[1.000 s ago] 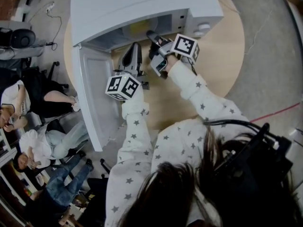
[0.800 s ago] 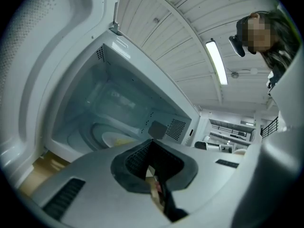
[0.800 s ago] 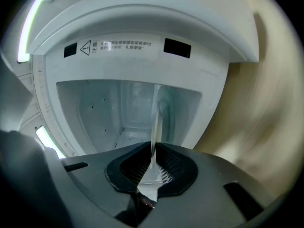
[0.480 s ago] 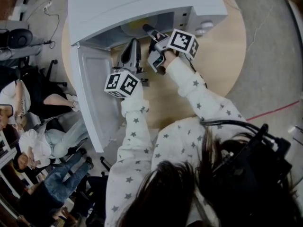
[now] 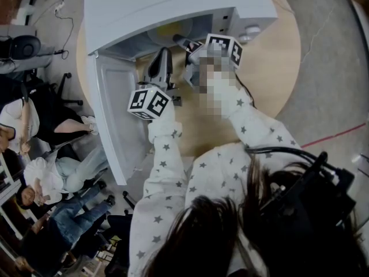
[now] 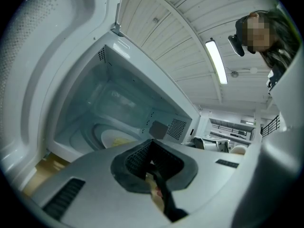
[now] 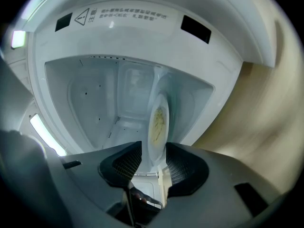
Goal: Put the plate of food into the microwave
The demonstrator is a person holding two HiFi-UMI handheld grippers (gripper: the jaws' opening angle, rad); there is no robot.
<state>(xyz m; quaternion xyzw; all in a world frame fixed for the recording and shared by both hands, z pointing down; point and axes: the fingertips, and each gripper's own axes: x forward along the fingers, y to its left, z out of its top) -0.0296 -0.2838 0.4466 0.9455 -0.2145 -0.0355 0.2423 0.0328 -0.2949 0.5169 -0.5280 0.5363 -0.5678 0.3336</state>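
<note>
The white microwave stands on the round wooden table with its door swung open to the left. The plate of yellowish food lies on the turntable inside, and it also shows as a pale disc and as the plate. My right gripper reaches into the opening. Its jaws are opening, and the plate's near rim sits between the pads with a gap on each side. My left gripper hovers just in front of the cavity, shut and empty.
The open door juts toward the table's left edge. Bare wooden tabletop lies to the right of the microwave. Several seated people and chairs are on the floor at the left. A red line runs across the floor at the right.
My right gripper has moved slightly farther into the microwave opening. The left gripper has barely moved.
</note>
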